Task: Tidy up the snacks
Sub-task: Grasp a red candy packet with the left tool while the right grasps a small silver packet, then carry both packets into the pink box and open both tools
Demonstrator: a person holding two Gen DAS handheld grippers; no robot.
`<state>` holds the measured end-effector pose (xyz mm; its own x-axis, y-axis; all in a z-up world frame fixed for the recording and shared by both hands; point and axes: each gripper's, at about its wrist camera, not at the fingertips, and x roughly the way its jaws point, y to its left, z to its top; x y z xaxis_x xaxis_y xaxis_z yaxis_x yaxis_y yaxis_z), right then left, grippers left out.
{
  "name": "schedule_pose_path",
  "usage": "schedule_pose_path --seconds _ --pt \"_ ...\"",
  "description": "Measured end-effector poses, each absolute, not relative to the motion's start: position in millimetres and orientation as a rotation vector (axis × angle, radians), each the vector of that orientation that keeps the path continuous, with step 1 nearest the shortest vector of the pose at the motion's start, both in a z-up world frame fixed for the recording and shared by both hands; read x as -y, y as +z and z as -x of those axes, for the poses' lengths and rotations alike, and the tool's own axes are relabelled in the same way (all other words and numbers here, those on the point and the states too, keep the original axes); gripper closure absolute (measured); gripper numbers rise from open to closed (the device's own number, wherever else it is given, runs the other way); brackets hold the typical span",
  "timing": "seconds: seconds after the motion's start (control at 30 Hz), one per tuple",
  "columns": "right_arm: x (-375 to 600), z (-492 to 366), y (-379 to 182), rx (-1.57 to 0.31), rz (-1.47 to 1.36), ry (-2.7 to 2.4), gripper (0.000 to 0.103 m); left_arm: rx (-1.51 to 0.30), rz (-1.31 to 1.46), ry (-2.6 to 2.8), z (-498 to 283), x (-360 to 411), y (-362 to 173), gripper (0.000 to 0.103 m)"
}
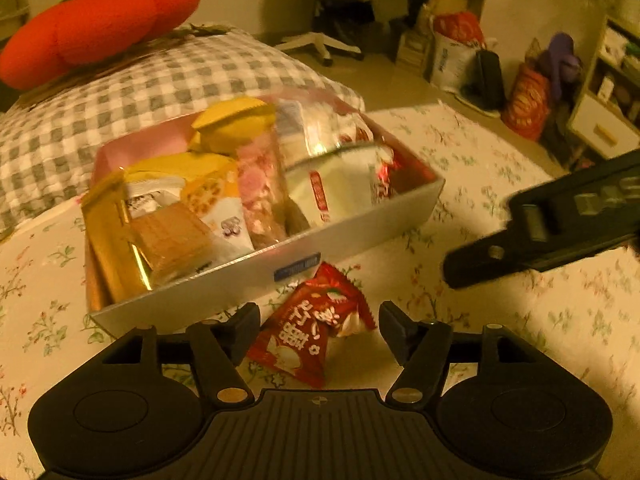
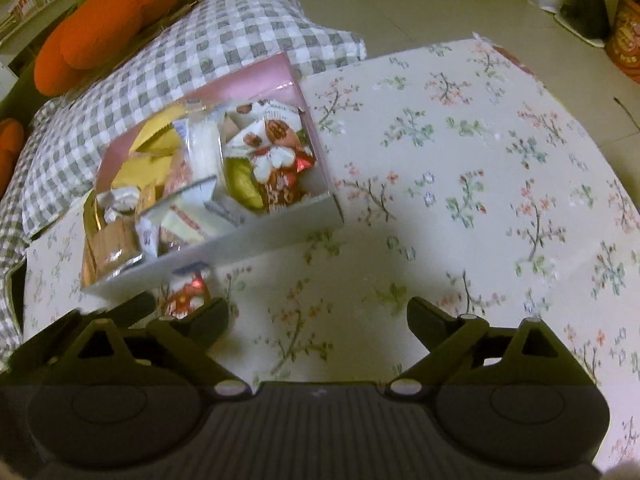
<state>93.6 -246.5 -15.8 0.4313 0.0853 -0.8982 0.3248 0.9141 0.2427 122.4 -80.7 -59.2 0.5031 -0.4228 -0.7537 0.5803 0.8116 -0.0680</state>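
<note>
A white box with a pink inside (image 1: 360, 232) (image 2: 256, 236) sits on the floral cloth and holds several snack packets. A red snack packet (image 1: 316, 328) lies on the cloth just in front of the box. My left gripper (image 1: 320, 330) is open, with one finger on each side of the packet, not closed on it. The packet shows partly in the right wrist view (image 2: 188, 296). My right gripper (image 2: 318, 320) is open and empty above bare cloth to the right of the box; it shows in the left wrist view (image 1: 540, 232).
A grey checked cushion (image 1: 120, 92) (image 2: 180, 48) lies behind the box, with an orange plush (image 1: 100, 24) on it. The floral cloth (image 2: 480, 160) stretches to the right. An office chair (image 1: 332, 8), bags and shelves stand on the floor beyond.
</note>
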Motion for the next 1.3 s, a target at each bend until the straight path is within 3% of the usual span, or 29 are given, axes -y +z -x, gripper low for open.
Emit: schedule_pose_path --seconds 0.27,0.4,0.5,0.57,0.7,0.87,0.97,1.03,1.3 --pt "241.6 -50.7 -12.8 -1.124 -0.478 -0.101 0.004 -0.827 -0.21 -0.594 -119.0 82.3 -65.7 0.04" --pt "234.2 -42.4 -20.6 -1.161 -0.493 -0.077 0.006 -0.821 -0.168 -0.586 -122.8 76.2 -63.2 0.06" --pt "223.6 -45.2 -25.0 -1.182 -0.45 -0.066 0.008 -0.803 -0.195 -0.566 -121.7 78.2 -62.1 0.069" --pt "216.4 -46.1 -30.9 -1.206 -0.422 -0.057 0.011 -0.795 -0.214 -0.556 -119.7 80.2 -62.6 0.069" --pt "207.8 -48.2 -40.8 -1.251 -0.385 -0.056 0.027 -0.811 -0.207 -0.545 -120.2 78.8 -58.3 0.07" --pt "196.4 -45.5 -40.0 -1.24 -0.318 -0.074 0.031 -0.84 -0.176 -0.529 -122.5 72.3 -52.9 0.07" --pt "189.0 -44.3 -38.8 -1.225 -0.264 -0.08 0.046 -0.866 -0.156 -0.513 -123.1 69.8 -52.0 0.07" --pt "189.8 -44.5 -37.1 -1.219 -0.251 -0.085 0.068 -0.882 -0.143 -0.504 -122.9 68.0 -51.3 0.07" --pt "192.7 -45.6 -32.4 -1.189 -0.254 -0.058 0.07 -0.903 -0.106 -0.485 -117.9 61.0 -45.6 0.071"
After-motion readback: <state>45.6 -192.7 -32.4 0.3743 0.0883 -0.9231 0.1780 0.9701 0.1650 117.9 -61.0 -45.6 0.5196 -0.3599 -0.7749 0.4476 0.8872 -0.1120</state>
